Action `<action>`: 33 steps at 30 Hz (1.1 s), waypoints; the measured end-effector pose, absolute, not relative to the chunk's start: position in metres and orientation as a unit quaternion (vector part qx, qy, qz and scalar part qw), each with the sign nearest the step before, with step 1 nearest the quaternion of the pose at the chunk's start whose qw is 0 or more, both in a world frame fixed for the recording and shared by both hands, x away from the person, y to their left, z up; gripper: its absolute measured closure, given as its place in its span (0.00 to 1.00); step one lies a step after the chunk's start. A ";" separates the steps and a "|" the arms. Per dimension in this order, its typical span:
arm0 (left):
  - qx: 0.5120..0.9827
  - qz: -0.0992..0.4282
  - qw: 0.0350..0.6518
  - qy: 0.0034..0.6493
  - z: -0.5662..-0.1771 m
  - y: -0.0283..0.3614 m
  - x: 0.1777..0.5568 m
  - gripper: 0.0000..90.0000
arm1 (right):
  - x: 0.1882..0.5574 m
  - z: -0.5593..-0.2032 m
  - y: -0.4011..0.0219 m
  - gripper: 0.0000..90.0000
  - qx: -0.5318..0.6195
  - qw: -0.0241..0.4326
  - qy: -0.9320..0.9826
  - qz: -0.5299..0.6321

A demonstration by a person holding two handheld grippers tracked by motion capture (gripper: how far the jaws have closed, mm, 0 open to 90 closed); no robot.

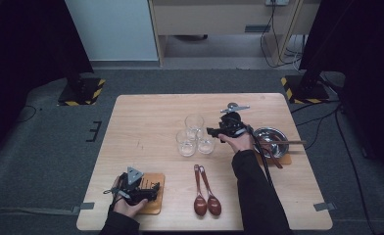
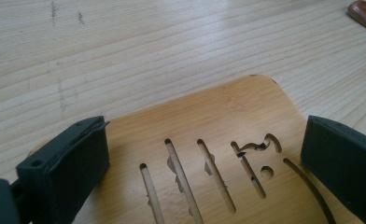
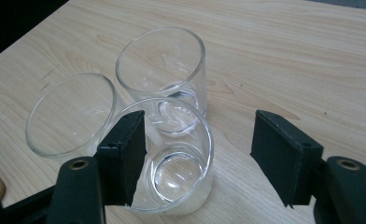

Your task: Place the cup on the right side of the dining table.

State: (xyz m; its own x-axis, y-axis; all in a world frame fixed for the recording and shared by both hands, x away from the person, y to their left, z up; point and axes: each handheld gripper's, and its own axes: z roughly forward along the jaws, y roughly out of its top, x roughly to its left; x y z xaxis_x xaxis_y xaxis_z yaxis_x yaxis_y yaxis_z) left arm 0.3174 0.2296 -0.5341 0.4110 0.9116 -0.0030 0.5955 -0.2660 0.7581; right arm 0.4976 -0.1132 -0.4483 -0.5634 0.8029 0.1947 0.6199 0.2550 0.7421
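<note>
Three clear glasses stand close together mid-table: one at the back [image 1: 195, 122], one front left [image 1: 186, 143], one front right [image 1: 206, 145]. My right gripper [image 1: 212, 132] reaches in from the right, open around the nearest glass [image 3: 172, 161]. Its left jaw sits against the glass wall and the right jaw stands apart from it. The other two glasses [image 3: 160, 70] [image 3: 69, 114] lie just beyond. My left gripper [image 1: 153, 189] rests open at the table's front left, its jaws straddling a slotted bamboo coaster [image 2: 209, 112] with nothing held [image 2: 204, 163].
Two dark wooden spoons [image 1: 205, 196] lie side by side near the front edge. A steel bowl [image 1: 271, 139] sits on a coaster at the right with chopsticks [image 1: 290, 142] across it. A spoon's tip [image 2: 365, 14] lies beyond the bamboo coaster.
</note>
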 end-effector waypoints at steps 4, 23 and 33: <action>0.763 0.225 0.351 0.494 -0.534 0.230 0.317 0.00 | 0.500 -0.452 -0.112 0.43 0.456 0.106 0.788 0.399; 0.762 0.224 0.352 0.495 -0.534 0.230 0.318 0.00 | 0.511 -0.469 -0.107 0.64 0.473 0.074 0.804 0.353; 0.762 0.224 0.352 0.495 -0.534 0.230 0.317 0.00 | 0.514 -0.470 -0.102 0.79 0.478 0.062 0.808 0.338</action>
